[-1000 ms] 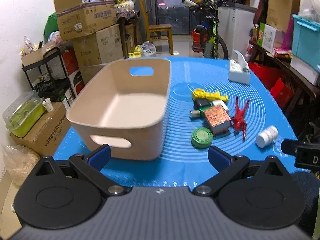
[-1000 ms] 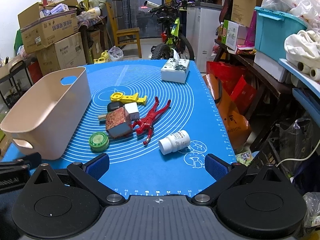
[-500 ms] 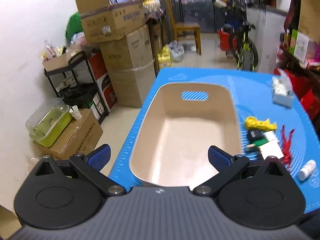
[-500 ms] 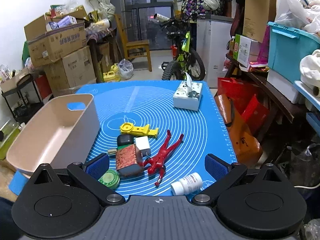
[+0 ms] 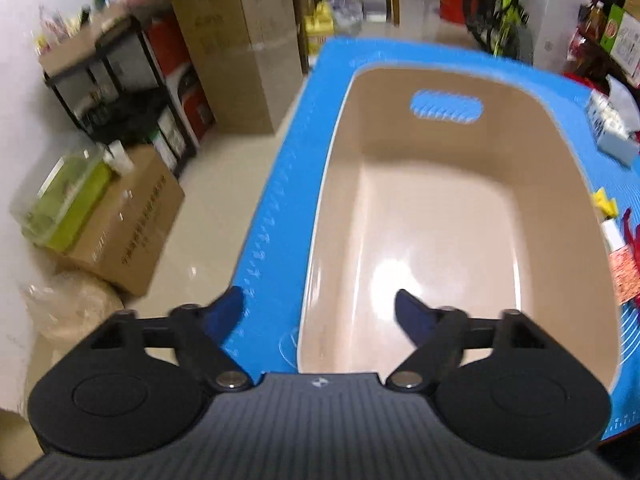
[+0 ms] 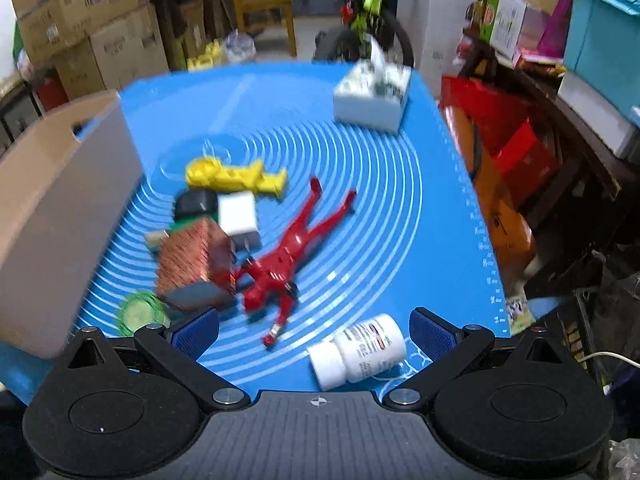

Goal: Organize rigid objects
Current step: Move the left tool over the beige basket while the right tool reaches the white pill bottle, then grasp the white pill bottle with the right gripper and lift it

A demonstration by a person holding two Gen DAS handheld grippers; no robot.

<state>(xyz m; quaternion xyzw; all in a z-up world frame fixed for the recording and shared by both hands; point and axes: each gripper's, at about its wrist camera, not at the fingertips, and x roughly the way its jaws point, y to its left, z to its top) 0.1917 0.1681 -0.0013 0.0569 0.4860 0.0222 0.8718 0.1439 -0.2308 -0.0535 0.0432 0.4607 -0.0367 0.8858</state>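
The left tongs [image 5: 318, 306] hung released above the near end of the tan bin [image 5: 452, 152], one blue pad outside its left wall over the blue mat [image 5: 276, 200] and the other over the bin's bare floor. The bin stood on the mat at the counter's left edge, its handle slot at the 12 o'clock end.

The right tongs [image 6: 314, 326] were also spread wide and held nothing. The white pill bottle [image 6: 358, 352] lay on its side between their pads, nearer the right one, and the red figure [image 6: 288, 252] sprawled just past them at about 12 o'clock, its feet pointing away. At 11 o'clock a reddish patterned box [image 6: 192, 260] touched the figure's head end, with a white plug adapter [image 6: 238, 218], a black block [image 6: 196, 202] and a yellow toy [image 6: 234, 176] ranged behind it. A green round lid [image 6: 142, 312] lay at 10 o'clock, just beside the left pad. A tissue box [image 6: 372, 96] sat well apart at 1 o'clock.

Only the left view looked down into the bin (it caught just slivers of the yellow toy, the figure and the box at 3 o'clock). Only the right view showed the pile whole, and of the bin just the outer wall [image 6: 60, 208] at 9 o'clock.

The bottle carried a printed label, too blurred to read.
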